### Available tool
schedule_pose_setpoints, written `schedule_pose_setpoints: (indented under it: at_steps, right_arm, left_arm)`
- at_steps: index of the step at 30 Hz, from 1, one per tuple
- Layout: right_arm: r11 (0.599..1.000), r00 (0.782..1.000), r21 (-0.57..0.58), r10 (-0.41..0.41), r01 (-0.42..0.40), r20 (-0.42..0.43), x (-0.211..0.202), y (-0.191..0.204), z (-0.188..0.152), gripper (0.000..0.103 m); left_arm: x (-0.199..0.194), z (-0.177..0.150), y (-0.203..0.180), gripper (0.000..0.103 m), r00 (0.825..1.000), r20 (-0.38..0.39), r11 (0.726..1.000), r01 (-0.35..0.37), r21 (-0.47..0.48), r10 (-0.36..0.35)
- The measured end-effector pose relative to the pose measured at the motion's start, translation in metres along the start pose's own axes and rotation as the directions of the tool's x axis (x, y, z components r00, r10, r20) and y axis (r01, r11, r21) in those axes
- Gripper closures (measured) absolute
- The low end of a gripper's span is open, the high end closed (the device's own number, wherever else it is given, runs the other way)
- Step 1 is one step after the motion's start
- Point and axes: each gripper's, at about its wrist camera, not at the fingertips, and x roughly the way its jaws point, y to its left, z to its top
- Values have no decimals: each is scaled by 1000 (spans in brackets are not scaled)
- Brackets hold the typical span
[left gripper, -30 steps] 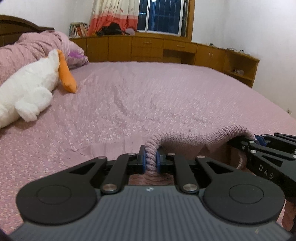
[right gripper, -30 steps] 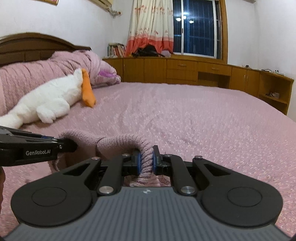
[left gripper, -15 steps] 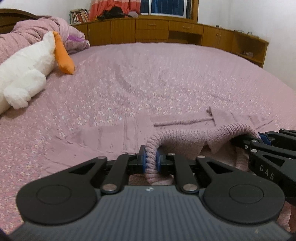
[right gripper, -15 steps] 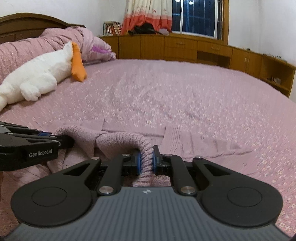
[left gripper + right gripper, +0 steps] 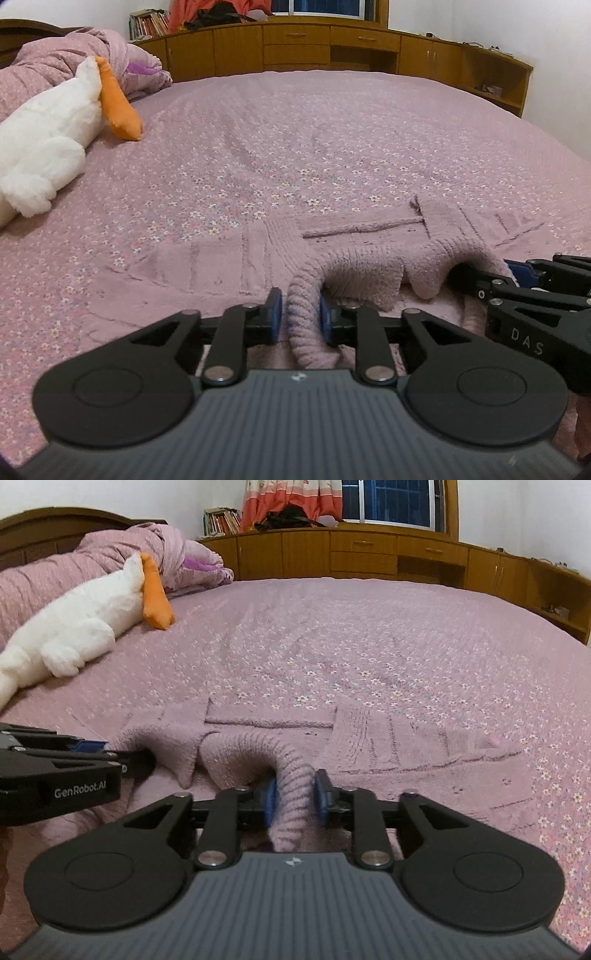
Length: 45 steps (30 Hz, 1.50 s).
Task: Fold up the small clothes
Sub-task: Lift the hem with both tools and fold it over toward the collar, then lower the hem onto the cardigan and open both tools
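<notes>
**Knit sweater, folded edge brought down, both tongs letting go**

1. Bed [image 5: 332, 129]: pink flowered cover, bare across its middle and far side. It carries everything listed below.
2. Cabinet run [image 5: 295, 48]: wooden, along the wall beyond the far edge of the bed. Drawers and doors are shut, so their contents are unseen. Books stand on top at its left end. No basket or box for finished clothes shows.
3. Quilt [image 5: 44, 62]: bunched at the headboard side, left.
4. Plush goose [image 5: 48, 125]: white with an orange bill, lying just beside the quilt and well apart from the work.
5. Sweater [image 5: 258, 254]: pink ribbed knit, spread flat toward the near edge of the bed, sleeves out to either side. Its near hem is doubled over onto the body.
6. Left tongs [image 5: 300, 317] and right tongs [image 5: 294, 797]: side by side, each with the rolled hem between its pads.

Change: a second ago the hem was lifted and pinched tight. Now it is carried forward and lowered, and both pairs of pads stand wider, loose about the knit. The first fold is likely laid. The sleeves remain to be folded.
</notes>
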Motion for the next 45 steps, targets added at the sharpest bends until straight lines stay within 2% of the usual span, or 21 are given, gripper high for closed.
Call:
schedule_pose_setpoints:
  at_steps: [3, 5, 11, 18, 21, 29, 42, 43, 45]
  right_arm:
    - [1000, 1000, 4, 1, -1, 8, -14, -1, 1, 60]
    - [1000, 1000, 14, 9, -10, 13, -25, -4, 0, 45]
    - [1000, 999, 21, 16, -17, 39, -58, -6, -1, 35]
    - [999, 998, 14, 30, -31, 64, -96, -7, -3, 33]
    - [998, 998, 28, 46, -47, 54, -109, -10, -6, 25]
    - [998, 998, 28, 55, -56, 28, -137, -13, -23, 25]
    - [997, 997, 4, 77, -76, -23, -148, -9, -56, 24]
    - [997, 997, -6, 77, -77, -22, -148, -7, -57, 24]
    - [997, 997, -23, 73, -73, -22, -148, -4, -60, 24]
  left_arm:
    - [-10, 0, 2, 64, 1000, -10, 1000, -3, -11, 2]
    - [-18, -1, 3, 61, 1000, -9, 1000, 5, -19, -6]
    - [-41, -5, 3, 59, 1000, -8, 1000, 14, -26, -14]
    - [-71, -8, 2, 59, 1000, 15, 999, 17, -30, -16]
    - [-83, -10, 2, 59, 1000, 19, 999, 22, -27, -21]
    - [-102, -25, -2, 59, 1000, 5, 1000, 19, -10, -19]
    - [-110, -52, -8, 59, 998, -50, 999, 39, 18, -38]
    - [-109, -54, -9, 58, 998, -55, 999, 44, 23, -43]
    - [-109, -57, -13, 51, 997, -58, 998, 59, 34, -57]
